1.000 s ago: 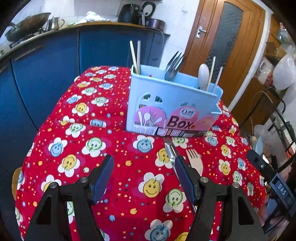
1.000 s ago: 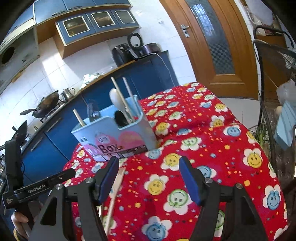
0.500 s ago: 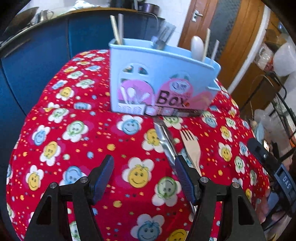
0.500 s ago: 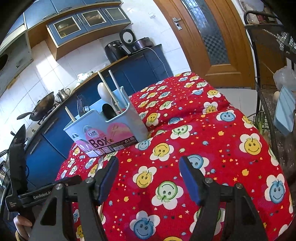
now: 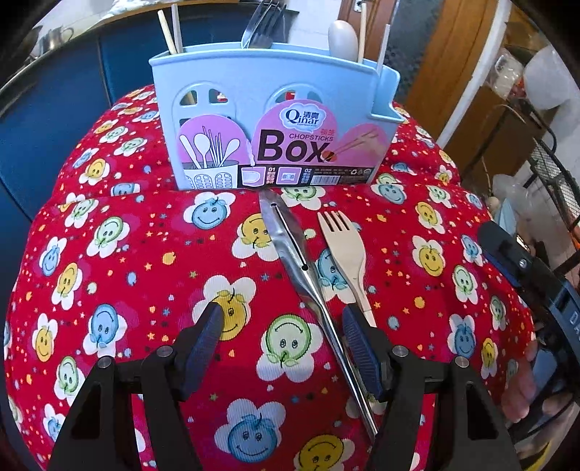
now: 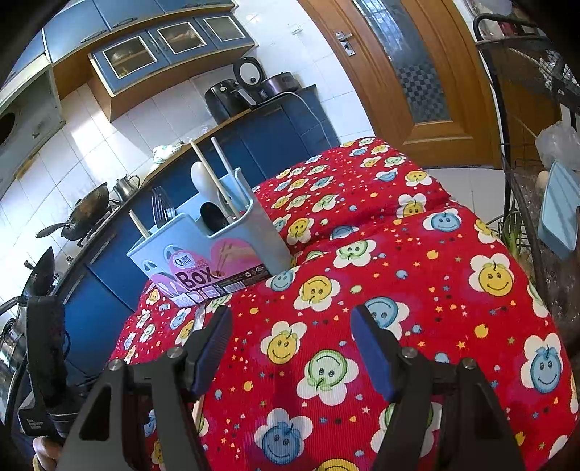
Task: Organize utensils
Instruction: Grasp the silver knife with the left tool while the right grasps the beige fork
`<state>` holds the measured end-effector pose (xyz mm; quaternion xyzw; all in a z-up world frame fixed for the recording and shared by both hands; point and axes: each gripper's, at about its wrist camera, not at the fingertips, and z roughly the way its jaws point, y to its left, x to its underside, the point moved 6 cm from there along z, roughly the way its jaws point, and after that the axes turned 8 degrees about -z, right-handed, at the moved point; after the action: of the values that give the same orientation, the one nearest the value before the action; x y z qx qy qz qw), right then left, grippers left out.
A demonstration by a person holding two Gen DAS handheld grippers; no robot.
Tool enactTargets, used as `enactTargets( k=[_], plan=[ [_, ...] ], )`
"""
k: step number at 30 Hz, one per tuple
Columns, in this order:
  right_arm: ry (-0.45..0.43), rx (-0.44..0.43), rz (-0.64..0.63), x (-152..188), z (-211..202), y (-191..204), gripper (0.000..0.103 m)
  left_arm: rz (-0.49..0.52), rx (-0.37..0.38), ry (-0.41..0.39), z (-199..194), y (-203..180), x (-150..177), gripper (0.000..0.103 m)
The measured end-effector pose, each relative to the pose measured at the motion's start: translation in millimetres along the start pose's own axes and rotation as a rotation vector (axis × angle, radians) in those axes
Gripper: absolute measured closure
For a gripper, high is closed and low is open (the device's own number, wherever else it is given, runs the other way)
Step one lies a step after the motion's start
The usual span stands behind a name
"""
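While the left tongs point(image 5: 279, 324) hang wide and empty over the metal knife point(image 5: 290, 246) lying beside the wooden fork point(image 5: 344, 246) before the utensil box point(image 5: 272, 119), its flat handle could slip from their closing pads.

**Left gripper open above the cutlery on the red cloth**

The left gripper point(image 5: 281, 317) has its jaws wide apart and nothing is held between them. Under it lies a red tablecloth point(image 5: 108, 275) with smiling flower faces. A metal knife point(image 5: 308, 282) lies on the cloth; its handle passes just inside the right finger point(image 5: 360, 349). Just beside the knife, on its right, lies a wooden fork point(image 5: 346, 253) with the prongs toward the box. The light blue chopsticks box point(image 5: 268, 119) stands upright at the far side. In it stand chopsticks point(image 5: 168, 30), metal forks point(image 5: 262, 23) and a white spoon point(image 5: 342, 36). Behind are blue cabinets point(image 5: 54, 108) and a wooden door point(image 5: 417, 47).
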<state>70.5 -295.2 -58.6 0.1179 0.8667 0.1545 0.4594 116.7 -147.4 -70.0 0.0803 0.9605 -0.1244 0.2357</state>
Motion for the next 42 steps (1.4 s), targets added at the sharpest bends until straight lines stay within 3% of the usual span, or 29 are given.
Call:
enactTargets(
  k=[6, 9, 11, 16, 32, 42],
  plan=[
    [0.002, -0.011, 0.016, 0.8, -0.3, -2.6, 0.033, 0.019, -0.016, 0.013, 5.2, -3.1, -2.6, 0.04],
    [-0.001, -0.014, 0.02, 1.3, -1.5, -3.0, 0.033, 0.024, -0.002, 0.016, 3.7, -4.0, -3.5, 0.055],
    [-0.001, -0.014, 0.02, 1.7, -1.9, -3.5, 0.033, 0.027, 0.013, 0.019, 1.9, -2.6, -1.9, 0.071],
    [-0.001, -0.014, 0.021, 1.9, -1.8, -3.8, 0.033, 0.007, 0.036, 0.024, -2.2, 10.9, -0.3, 0.091],
    [0.033, -0.019, -0.025, 3.7, 1.8, 13.5, 0.033, -0.055, 0.064, 0.046, -17.0, 54.7, 9.4, 0.092],
    [0.066, -0.004, -0.074, 3.3, 2.7, 31.8, 0.033, -0.052, 0.097, 0.031, -10.2, 51.6, -0.5, 0.092]
  ],
)
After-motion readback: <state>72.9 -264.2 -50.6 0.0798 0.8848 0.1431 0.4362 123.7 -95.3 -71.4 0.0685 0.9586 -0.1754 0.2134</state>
